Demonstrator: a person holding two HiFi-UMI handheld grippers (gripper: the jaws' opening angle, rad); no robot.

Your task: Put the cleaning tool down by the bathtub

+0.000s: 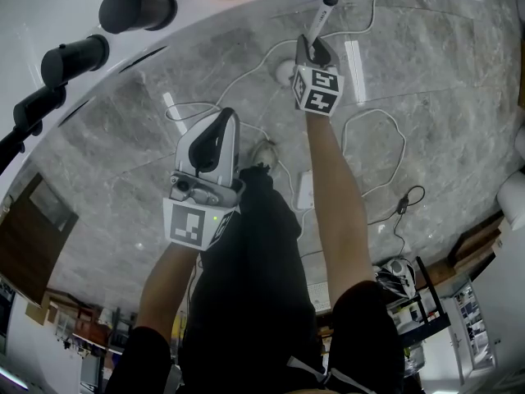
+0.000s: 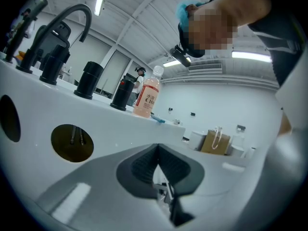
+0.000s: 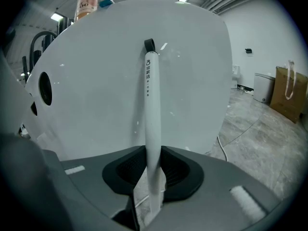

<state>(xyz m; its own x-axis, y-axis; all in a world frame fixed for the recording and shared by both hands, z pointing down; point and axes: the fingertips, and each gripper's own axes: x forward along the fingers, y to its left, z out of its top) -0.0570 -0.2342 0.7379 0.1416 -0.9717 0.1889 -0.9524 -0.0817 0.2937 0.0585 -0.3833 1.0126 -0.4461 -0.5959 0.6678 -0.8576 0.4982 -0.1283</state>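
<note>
The cleaning tool (image 3: 152,114) is a long white handle with a black loop at its far end. My right gripper (image 3: 153,170) is shut on it, and the handle points up along the white bathtub wall (image 3: 106,90). From the head view the tool (image 1: 322,16) sticks out of the right gripper (image 1: 313,52) toward the tub rim (image 1: 205,15). My left gripper (image 1: 215,142) hangs lower over the floor. In its own view the left gripper (image 2: 159,170) has its pads together with nothing between them, facing the tub's outer side (image 2: 96,129).
Black faucet fittings (image 1: 135,6) and a pink bottle (image 2: 147,96) stand on the tub rim. White cables (image 1: 373,138) trail across the grey marble floor (image 1: 435,97). A brown paper bag (image 3: 288,93) and a white bin (image 3: 262,86) stand by the far wall.
</note>
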